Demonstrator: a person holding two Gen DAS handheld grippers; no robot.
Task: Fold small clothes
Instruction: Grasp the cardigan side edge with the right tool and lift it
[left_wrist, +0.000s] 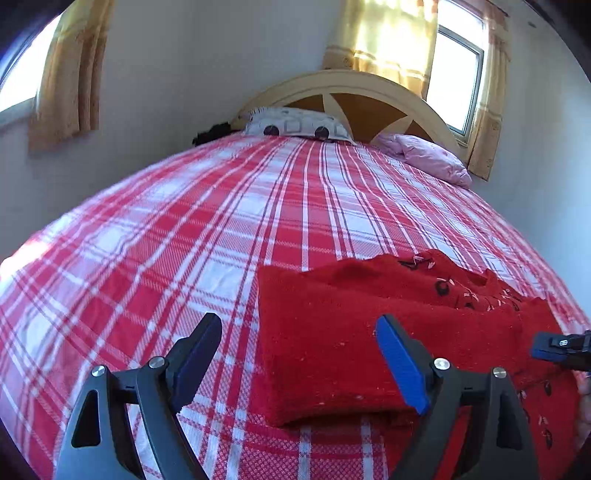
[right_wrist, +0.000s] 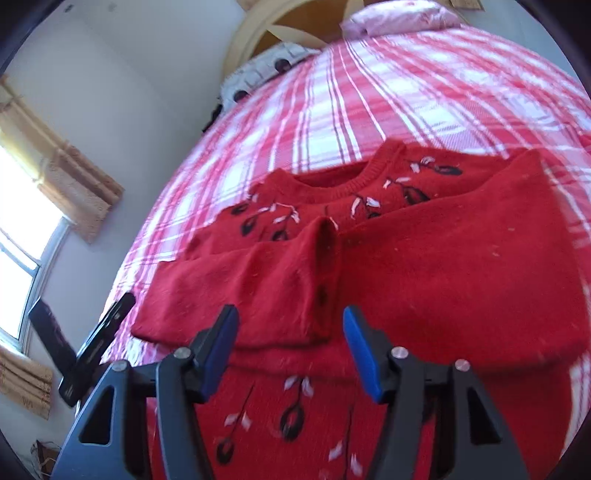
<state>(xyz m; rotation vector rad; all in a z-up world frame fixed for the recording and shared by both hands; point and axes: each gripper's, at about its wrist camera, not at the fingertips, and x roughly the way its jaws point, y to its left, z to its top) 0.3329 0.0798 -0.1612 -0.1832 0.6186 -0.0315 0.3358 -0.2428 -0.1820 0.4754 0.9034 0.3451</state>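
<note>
A red knitted sweater with black and white flower embroidery lies on the plaid bedspread, both sleeves folded in over its front. It also shows in the left wrist view. My left gripper is open and empty, just above the sweater's left edge, one finger over the bedspread and one over the sweater. My right gripper is open and empty, above the sweater's lower middle, where the two folded sleeves meet. The right gripper's tip shows at the right edge of the left wrist view.
The red and white plaid bedspread covers the whole bed. A patterned pillow and a pink pillow lie by the curved headboard. Curtained windows stand left and right. The left gripper's body shows at left.
</note>
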